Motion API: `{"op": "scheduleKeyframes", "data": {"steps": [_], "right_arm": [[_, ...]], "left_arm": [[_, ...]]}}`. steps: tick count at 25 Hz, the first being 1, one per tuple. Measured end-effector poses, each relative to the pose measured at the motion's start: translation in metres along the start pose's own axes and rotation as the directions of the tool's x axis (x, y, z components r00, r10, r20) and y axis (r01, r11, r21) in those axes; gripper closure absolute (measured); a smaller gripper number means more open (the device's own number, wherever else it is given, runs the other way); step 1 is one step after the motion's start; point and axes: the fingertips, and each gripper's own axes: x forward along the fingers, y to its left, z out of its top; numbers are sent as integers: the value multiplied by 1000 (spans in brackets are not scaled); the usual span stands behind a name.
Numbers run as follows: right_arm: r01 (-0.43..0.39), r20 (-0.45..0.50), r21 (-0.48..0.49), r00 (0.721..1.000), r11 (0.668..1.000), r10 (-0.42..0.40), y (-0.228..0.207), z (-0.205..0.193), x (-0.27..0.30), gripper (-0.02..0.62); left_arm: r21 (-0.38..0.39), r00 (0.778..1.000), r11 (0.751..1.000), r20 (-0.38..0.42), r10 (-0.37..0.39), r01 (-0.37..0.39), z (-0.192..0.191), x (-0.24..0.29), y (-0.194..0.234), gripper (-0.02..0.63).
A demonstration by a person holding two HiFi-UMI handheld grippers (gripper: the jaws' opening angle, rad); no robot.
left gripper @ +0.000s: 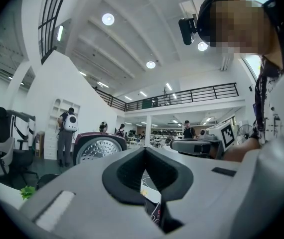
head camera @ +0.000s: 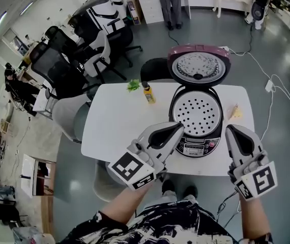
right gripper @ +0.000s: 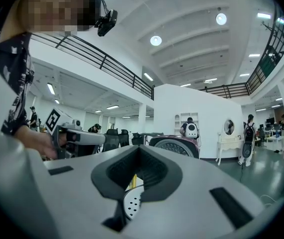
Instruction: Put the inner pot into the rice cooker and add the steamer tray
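Observation:
The rice cooker (head camera: 196,145) stands open on the white table (head camera: 117,123), its purple lid (head camera: 199,65) tipped back. A perforated white steamer tray (head camera: 196,114) sits inside its mouth. My left gripper (head camera: 178,127) hovers at the cooker's front left, jaws shut and empty. My right gripper (head camera: 232,130) hangs just right of the cooker's front, also shut with nothing in it. In the left gripper view the lid (left gripper: 98,148) shows beyond the closed jaws. The right gripper view shows the tray (right gripper: 131,203) below its closed jaws and the lid (right gripper: 174,147) behind.
A yellow bottle (head camera: 148,94) and a green leafy thing (head camera: 133,85) stand at the table's far side, left of the cooker. A pale yellow item (head camera: 235,112) lies to its right. Office chairs (head camera: 99,50) crowd the far left, a person (head camera: 170,4) stands beyond, and cables (head camera: 269,85) run over the floor.

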Motion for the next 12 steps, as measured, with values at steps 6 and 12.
{"op": "scheduleKeyframes", "data": {"steps": [6, 12], "right_arm": [[3, 1, -1, 1000, 1000, -3, -1, 6, -1, 597], [8, -1, -4, 1000, 1000, -8, -2, 6, -1, 597]], "left_arm": [[-5, 1000, 1000, 3, -1, 1, 4, -1, -1, 601], [-7, 1000, 1000, 2, -1, 1, 4, -2, -1, 601]]}}
